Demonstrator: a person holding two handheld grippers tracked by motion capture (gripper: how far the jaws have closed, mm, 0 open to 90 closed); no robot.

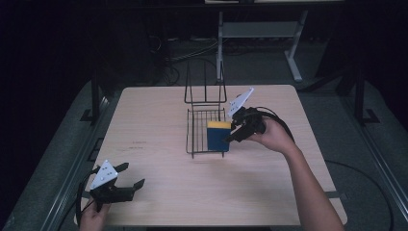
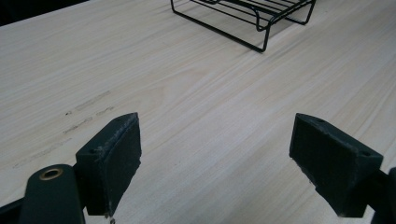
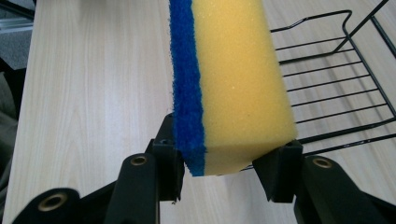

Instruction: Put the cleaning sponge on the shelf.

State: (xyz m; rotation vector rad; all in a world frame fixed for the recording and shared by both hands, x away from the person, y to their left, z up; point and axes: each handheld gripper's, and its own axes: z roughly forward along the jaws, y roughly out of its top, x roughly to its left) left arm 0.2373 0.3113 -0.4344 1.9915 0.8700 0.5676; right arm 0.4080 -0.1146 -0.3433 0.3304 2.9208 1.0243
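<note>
Black jaws of the right gripper (image 3: 224, 175) are pinching a yellow foam sponge with a blue scouring face (image 3: 229, 79) — holding it over the black wire rack (image 1: 199, 130); the left gripper (image 1: 132, 178) is resting spread, well apart from that rack.

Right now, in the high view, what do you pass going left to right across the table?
left gripper → wire rack → sponge → right gripper, clamped on the sponge → the person's right hand
</note>
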